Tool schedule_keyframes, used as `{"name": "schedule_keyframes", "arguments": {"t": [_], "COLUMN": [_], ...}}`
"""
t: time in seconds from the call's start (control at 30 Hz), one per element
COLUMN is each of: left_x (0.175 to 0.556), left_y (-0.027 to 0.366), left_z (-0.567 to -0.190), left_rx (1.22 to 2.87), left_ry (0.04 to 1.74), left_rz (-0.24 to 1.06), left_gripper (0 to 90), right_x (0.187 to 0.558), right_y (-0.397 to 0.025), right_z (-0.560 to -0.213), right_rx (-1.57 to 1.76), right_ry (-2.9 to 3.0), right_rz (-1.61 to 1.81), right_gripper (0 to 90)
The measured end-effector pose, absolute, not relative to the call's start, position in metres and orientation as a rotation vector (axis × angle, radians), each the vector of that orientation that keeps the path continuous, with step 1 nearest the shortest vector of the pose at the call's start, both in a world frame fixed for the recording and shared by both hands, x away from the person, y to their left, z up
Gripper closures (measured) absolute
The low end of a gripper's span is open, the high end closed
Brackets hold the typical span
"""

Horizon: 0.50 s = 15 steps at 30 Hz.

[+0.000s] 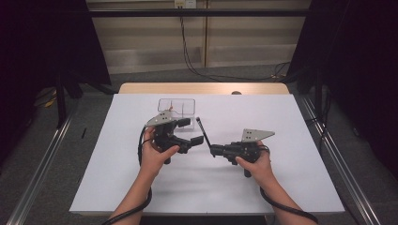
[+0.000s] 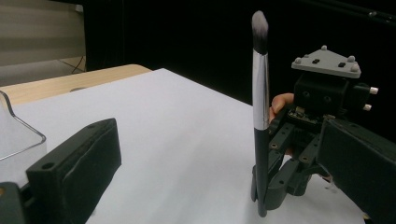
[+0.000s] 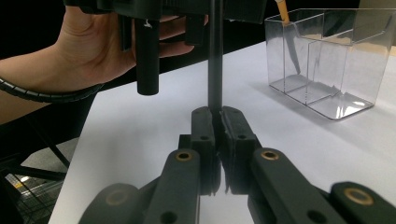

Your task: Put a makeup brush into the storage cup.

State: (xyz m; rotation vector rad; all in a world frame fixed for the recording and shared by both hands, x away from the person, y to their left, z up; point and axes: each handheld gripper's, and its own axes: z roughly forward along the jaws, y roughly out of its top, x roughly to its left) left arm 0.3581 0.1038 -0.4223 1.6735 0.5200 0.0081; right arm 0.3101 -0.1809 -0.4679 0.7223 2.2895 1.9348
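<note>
- The makeup brush point(image 2: 259, 135) stands nearly upright between my right jaws, clamped near the lower end of its black handle, with the silver ferrule and grey-tipped bristles well above them. I judge this low grip keeps most of the handle free for a second grip.
- My right gripper point(image 3: 218, 122) has its jaws closed tight on the handle, no gap showing on either side of it. In the high view the brush point(image 1: 202, 133) slants up and away from these jaws toward the far side of the table.
- My left gripper point(image 1: 185, 133) has its jaws spread wide and holds nothing. In the left gripper view the brush stands ahead of the gap, nearer the right-hand jaw and apart from both pads. I judge this spread is set to receive the handle in a hand-over.
- The clear organiser box point(image 3: 327, 60) stands beyond my right jaws and to their right, apart from the brush. One compartment holds a thin item with an orange tip point(image 3: 281, 8), leaning in its corner. I judge the box to be the brush's destination.
- The white table top point(image 1: 281, 187) lies beneath both sets of jaws; the brush does not rest on it.
</note>
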Motion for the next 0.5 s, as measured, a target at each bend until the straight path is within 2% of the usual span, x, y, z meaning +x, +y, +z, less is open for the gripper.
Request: {"name": "schedule_keyframes", "arguments": {"t": [0.2,0.5], "left_x": [0.3582,0.3576], "left_y": [0.1001,0.0962], "left_z": [-0.4235,-0.4227], "left_rx": [1.669,1.668], "left_ry": [0.524,0.512], "left_rz": [0.006,0.014], "left_gripper": [0.1,5.9], "right_x": [0.3099,0.3096], "right_y": [-0.1797,-0.1775], "right_z": [-0.4683,-0.469], "right_rx": [0.722,0.721], "right_ry": [2.289,2.297], "right_rz": [1.937,1.929], "right_gripper": [85.0,85.0]}}
